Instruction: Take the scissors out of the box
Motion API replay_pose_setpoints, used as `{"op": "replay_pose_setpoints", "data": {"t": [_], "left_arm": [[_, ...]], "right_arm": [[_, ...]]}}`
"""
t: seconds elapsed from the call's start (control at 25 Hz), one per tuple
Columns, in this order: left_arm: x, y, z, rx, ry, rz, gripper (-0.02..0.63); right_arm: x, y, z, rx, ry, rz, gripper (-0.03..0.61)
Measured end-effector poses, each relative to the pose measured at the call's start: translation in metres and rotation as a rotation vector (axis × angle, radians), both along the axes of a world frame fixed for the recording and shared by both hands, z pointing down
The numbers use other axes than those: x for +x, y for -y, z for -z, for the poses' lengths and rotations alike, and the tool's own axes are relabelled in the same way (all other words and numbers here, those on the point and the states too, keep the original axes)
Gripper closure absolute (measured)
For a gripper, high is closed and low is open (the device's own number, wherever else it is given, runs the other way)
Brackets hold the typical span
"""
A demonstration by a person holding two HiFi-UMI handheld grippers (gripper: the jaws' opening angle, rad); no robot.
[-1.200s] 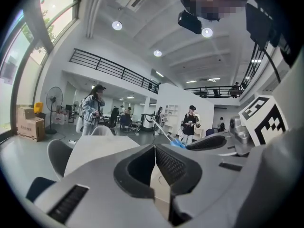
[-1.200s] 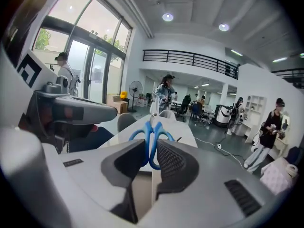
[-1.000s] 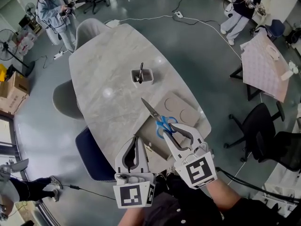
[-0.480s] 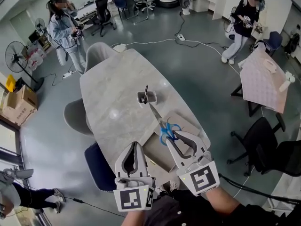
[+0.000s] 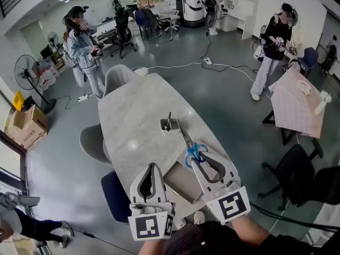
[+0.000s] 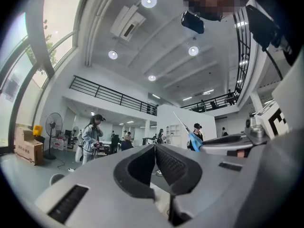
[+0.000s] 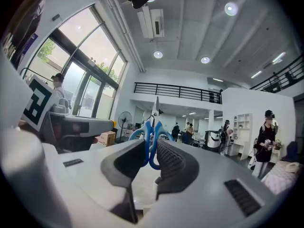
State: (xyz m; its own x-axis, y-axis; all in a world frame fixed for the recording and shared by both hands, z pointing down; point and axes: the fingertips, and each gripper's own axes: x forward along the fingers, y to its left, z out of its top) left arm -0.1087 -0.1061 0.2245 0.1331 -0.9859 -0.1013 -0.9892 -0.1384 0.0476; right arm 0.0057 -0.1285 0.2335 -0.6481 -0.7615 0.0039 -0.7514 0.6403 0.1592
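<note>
- Scissors (image 5: 189,144) with blue handles are clamped in our right gripper (image 5: 197,159), whose jaws close on the handle loops; the closed blades point away from us toward the far end of the table (image 5: 130,116).
- In the right gripper view the scissors (image 7: 151,129) stand upright between the two pads of the right gripper (image 7: 151,150), with the blade tip rising above them.
- We hold them raised in the air. In the head view they show to the far right of the box (image 5: 183,183), and the blade tip shows just beside a small white container (image 5: 168,125).
- That container sits on the table with a dark pen-like thing standing in it.
- The box lies at the near end of the table, between our two grippers as the head view shows them.
- Our left gripper (image 5: 151,168) is at the near left, and its jaws are pressed together with nothing between them, as the left gripper view (image 6: 154,148) shows.
- From the left gripper view the scissors (image 6: 189,133) appear off to the right, against the room behind.
</note>
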Motion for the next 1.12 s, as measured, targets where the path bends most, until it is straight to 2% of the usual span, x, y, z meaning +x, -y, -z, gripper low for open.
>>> {"op": "replay_pose_setpoints", "data": {"t": [0.36,0.64,1.12], "left_arm": [[0.0,-0.009,0.012,0.032,0.01,0.004,0.597],[-0.001,-0.016,0.013,0.038,0.04,0.016,0.597],[0.007,-0.015,0.006,0.035,0.044,0.0,0.597]], "right_arm": [[0.001,-0.008,0.013,0.038,0.028,-0.005,0.503],[0.003,-0.006,0.008,0.018,0.022,-0.025,0.503],[0.001,-0.007,0.001,0.018,0.005,-0.019,0.503]]}}
